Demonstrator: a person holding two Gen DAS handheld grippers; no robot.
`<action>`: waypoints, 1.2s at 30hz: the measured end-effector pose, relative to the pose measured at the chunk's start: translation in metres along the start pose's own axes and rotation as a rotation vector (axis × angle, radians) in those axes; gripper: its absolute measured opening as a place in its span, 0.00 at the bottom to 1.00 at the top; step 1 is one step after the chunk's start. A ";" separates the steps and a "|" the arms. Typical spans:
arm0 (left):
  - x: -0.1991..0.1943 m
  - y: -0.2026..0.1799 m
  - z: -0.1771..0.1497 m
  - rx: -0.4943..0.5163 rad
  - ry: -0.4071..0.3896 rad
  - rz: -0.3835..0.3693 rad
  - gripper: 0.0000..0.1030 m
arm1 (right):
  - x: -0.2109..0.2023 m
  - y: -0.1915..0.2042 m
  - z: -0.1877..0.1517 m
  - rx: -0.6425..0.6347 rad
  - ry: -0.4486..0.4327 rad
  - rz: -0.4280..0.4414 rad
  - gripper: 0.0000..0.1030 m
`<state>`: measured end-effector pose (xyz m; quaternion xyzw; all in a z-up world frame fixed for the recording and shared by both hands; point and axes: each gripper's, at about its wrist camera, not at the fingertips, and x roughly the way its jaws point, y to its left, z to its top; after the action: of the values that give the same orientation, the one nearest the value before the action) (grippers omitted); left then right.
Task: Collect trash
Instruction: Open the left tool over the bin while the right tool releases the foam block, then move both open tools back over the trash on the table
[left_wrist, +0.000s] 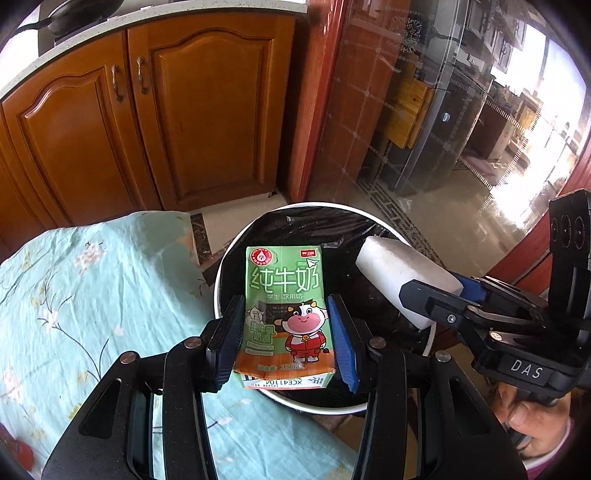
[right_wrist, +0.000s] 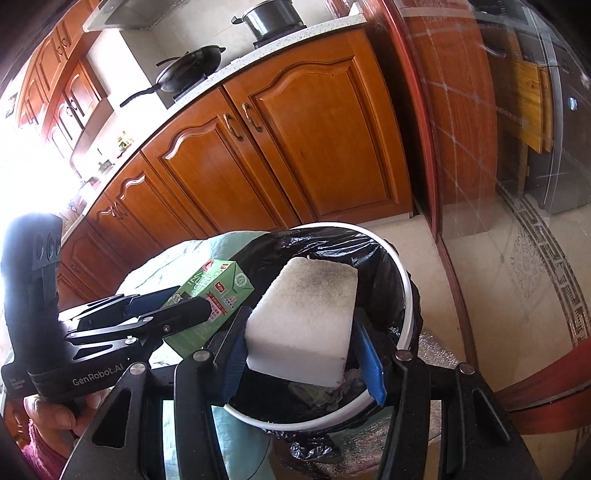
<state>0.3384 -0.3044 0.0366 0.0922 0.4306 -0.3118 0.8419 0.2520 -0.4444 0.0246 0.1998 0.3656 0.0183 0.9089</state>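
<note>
My left gripper (left_wrist: 284, 328) is shut on a green milk carton (left_wrist: 282, 306) with a cartoon cow, held upright over the white-rimmed bin (left_wrist: 221, 280) lined with a black bag. To its right, my right gripper (left_wrist: 430, 295) holds a white foam block (left_wrist: 399, 273) over the same bin. In the right wrist view the right gripper (right_wrist: 301, 347) grips the foam block (right_wrist: 310, 310) by its sides above the bin (right_wrist: 404, 295). The left gripper (right_wrist: 184, 306) with the carton (right_wrist: 210, 291) is at the left. Crumpled trash lies in the bag.
A table with a pale blue floral cloth (left_wrist: 92, 295) adjoins the bin on the left. Wooden kitchen cabinets (left_wrist: 166, 122) stand behind, with a wok (right_wrist: 188, 70) and pot (right_wrist: 271, 18) on the counter. A glass sliding door (left_wrist: 461, 129) is at the right. A person's hand (left_wrist: 535, 424) holds the right tool.
</note>
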 end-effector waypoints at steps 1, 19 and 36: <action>0.002 0.000 0.000 0.001 0.003 0.002 0.43 | 0.001 -0.001 0.000 0.003 0.003 0.001 0.53; -0.001 0.005 -0.012 -0.023 0.023 -0.014 0.43 | -0.001 -0.013 -0.001 0.074 -0.008 0.028 0.59; -0.076 0.049 -0.104 -0.216 -0.095 0.009 0.43 | -0.021 0.030 -0.058 0.086 -0.056 0.122 0.65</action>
<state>0.2654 -0.1879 0.0269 -0.0123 0.4208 -0.2638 0.8679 0.2016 -0.4002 0.0117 0.2608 0.3274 0.0522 0.9067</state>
